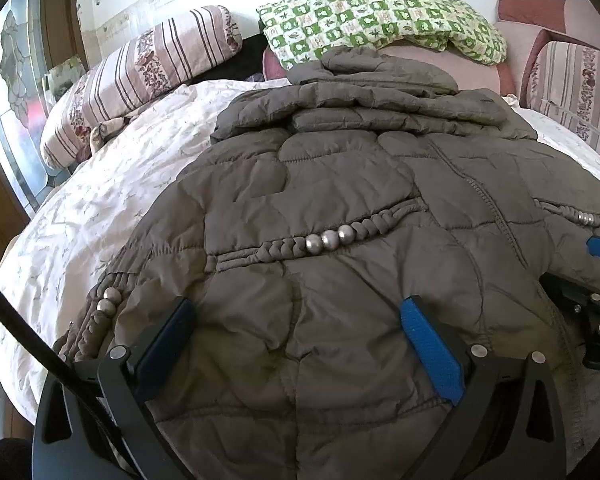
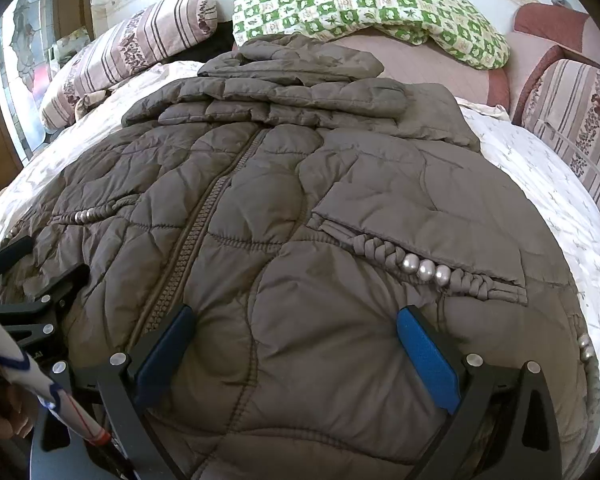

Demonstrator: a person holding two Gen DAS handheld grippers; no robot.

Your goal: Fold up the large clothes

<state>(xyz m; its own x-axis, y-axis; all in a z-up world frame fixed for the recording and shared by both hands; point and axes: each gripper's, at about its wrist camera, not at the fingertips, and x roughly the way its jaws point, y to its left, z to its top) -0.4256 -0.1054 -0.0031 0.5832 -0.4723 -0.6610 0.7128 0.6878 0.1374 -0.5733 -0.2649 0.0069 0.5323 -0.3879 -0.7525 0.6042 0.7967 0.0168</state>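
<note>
Blue-padded fingers of the left gripper (image 1: pixel 296 332) stand spread wide over the near hem of the quilted jacket (image 1: pixel 340 220), with brown fabric lying between them but neither pad pressing on it; nothing is gripped. Seen from its own wrist camera, the right gripper (image 2: pixel 296 340) is just as wide apart, its jaws at their fullest spread, poised over the jacket's (image 2: pixel 280 200) near hem with the fabric loose between the pads and nothing held.

Taking the jacket as the landmark: it lies spread front-up on the pale bedspread (image 1: pixel 100 208), zip (image 2: pixel 196 236) closed and running from the near hem toward the collar. Its hood and upper part are bunched in folds at the far end. A braided trim with three silver beads (image 1: pixel 331 238) crosses the panel left of the zip, and a matching set of beads (image 2: pixel 426 268) sits on the panel right of it. Beyond the jacket's far end lies a green-and-white patterned cloth (image 1: pixel 380 20). A striped pillow (image 1: pixel 140 76) lies beyond its far left corner, and another striped pillow (image 2: pixel 580 120) stands to its far right. The right gripper's edge shows in the left camera, just beside the jacket's right hem.
</note>
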